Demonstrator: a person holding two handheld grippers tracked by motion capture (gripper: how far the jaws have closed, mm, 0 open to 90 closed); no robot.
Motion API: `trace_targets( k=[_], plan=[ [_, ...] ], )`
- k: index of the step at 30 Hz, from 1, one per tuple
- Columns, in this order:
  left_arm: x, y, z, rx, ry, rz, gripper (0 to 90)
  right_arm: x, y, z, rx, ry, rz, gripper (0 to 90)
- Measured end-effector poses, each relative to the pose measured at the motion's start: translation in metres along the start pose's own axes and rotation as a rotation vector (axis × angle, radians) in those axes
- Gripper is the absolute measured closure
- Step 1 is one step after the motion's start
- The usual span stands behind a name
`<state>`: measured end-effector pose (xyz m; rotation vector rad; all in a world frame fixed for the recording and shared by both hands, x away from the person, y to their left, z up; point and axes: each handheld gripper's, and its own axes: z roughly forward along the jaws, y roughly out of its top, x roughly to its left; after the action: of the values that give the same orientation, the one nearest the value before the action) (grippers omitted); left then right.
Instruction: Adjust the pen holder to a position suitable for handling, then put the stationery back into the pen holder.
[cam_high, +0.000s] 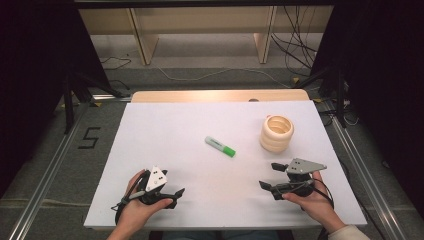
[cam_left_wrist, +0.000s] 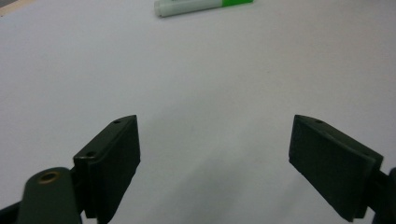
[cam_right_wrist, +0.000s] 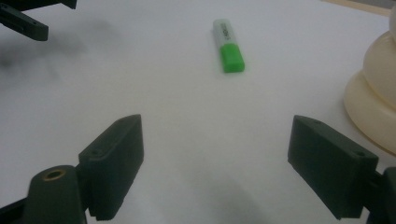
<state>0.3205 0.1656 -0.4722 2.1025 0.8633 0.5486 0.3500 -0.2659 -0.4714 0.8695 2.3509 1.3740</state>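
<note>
- Looking down from the high view, I take the green highlighter (cam_high: 220, 146) as my landmark — it lies flat on the white table top (cam_high: 165, 130), near the middle, white barrel toward the far left and green cap toward the near right.
- Right of the highlighter, well apart from it, the cream ribbed holder (cam_high: 276, 133) stands upright with its mouth open to the ceiling.
- My left gripper (cam_high: 172, 196) sits nearer to me than the highlighter and off to its left, low over the table near the front edge, with the left hand (cam_high: 137, 207) wrapped round it.
- From the left gripper view, both black jaws stand wide apart with bare table between them — nothing held; the highlighter (cam_left_wrist: 201, 6) lies crosswise at the top of that view, well ahead of the tips.
- My right gripper (cam_high: 270, 175) is nearer to me than the highlighter and to its right, just in front of the holder, the right hand (cam_high: 312, 200) gripping it from below.
- In the right gripper view the jaws gape just as wide, with only table between them; the highlighter (cam_right_wrist: 229, 44) lies ahead with its green cap toward the camera, and the holder (cam_right_wrist: 373, 88) bulges in at the right edge.
- Neither gripper touches the highlighter.
</note>
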Motion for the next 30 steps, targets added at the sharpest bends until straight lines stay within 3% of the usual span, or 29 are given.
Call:
trace_targets(
  k=[17,24,28,30],
  plan=[
    [0.0025,-0.0016,0.0015,0.005,0.009,0.013,16.2,-0.0009,0.001,-0.0015,-0.012,-0.01,0.012,19.2],
    [0.002,-0.0013,0.0036,-0.001,0.017,-0.003,17.8,0.0007,0.0012,-0.0004,-0.002,-0.005,0.012,19.1],
    [0.002,0.0016,0.005,-0.024,0.022,-0.014,28.7,0.0011,0.0009,0.0002,-0.002,-0.005,0.002,19.2],
    [0.0021,0.004,0.0056,-0.043,0.033,-0.013,40.5,0.0014,-0.0001,0.0006,0.004,-0.001,0.002,19.2]
  ],
)
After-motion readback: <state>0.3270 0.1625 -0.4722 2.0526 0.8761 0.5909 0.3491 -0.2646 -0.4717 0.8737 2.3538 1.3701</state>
